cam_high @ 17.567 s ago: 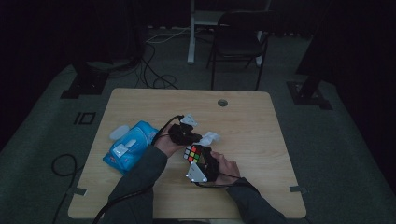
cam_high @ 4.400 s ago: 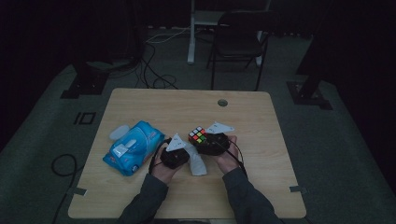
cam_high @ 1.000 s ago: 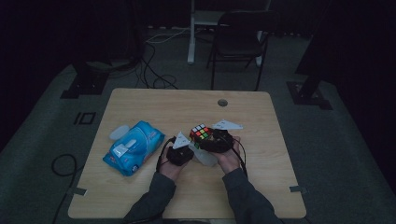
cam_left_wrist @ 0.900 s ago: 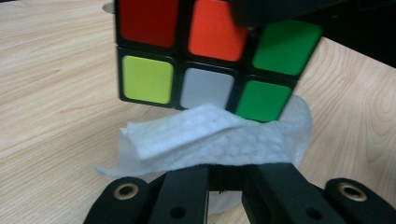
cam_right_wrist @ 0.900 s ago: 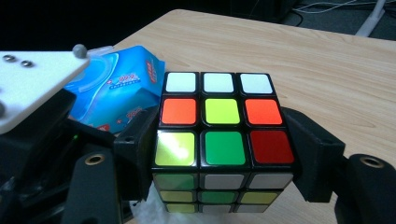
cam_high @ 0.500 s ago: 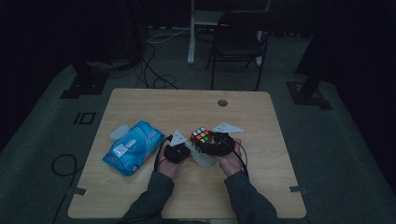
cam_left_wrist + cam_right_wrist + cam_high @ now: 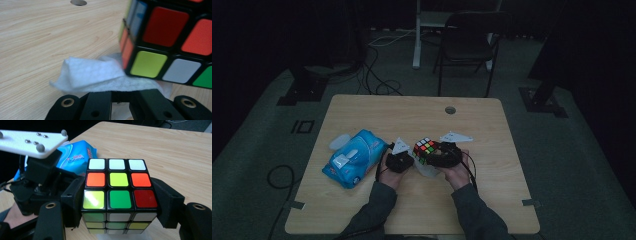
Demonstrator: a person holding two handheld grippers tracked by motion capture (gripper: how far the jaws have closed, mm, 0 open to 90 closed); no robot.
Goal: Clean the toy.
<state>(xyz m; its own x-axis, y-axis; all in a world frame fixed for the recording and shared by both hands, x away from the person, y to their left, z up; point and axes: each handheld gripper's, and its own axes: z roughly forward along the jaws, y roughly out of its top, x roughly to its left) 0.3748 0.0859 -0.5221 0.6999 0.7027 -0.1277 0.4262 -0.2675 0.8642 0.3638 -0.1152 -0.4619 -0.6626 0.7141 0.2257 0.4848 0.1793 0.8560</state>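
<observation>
A: Progress on the wiping?

B: Partway, I judge. The right hand-held gripper (image 7: 120, 220) clamps the cube (image 7: 119, 195) just above the desk (image 7: 492, 125); the left hand-held gripper (image 7: 120, 100), jaws closed on the white wipe (image 7: 100, 77), presses it against the cube's lower left edge.

A: What remains?

B: Probably the other faces.

Both forearms enter from the near edge and converge toward the middle of the table. The left tongs (image 7: 399, 161) lie low with jaws fully closed, pinching a white wipe (image 7: 100, 75). The right tongs (image 7: 443, 155), just to the right, have jaws clamped on opposite sides of a colour cube (image 7: 119, 195), held upright.
</observation>
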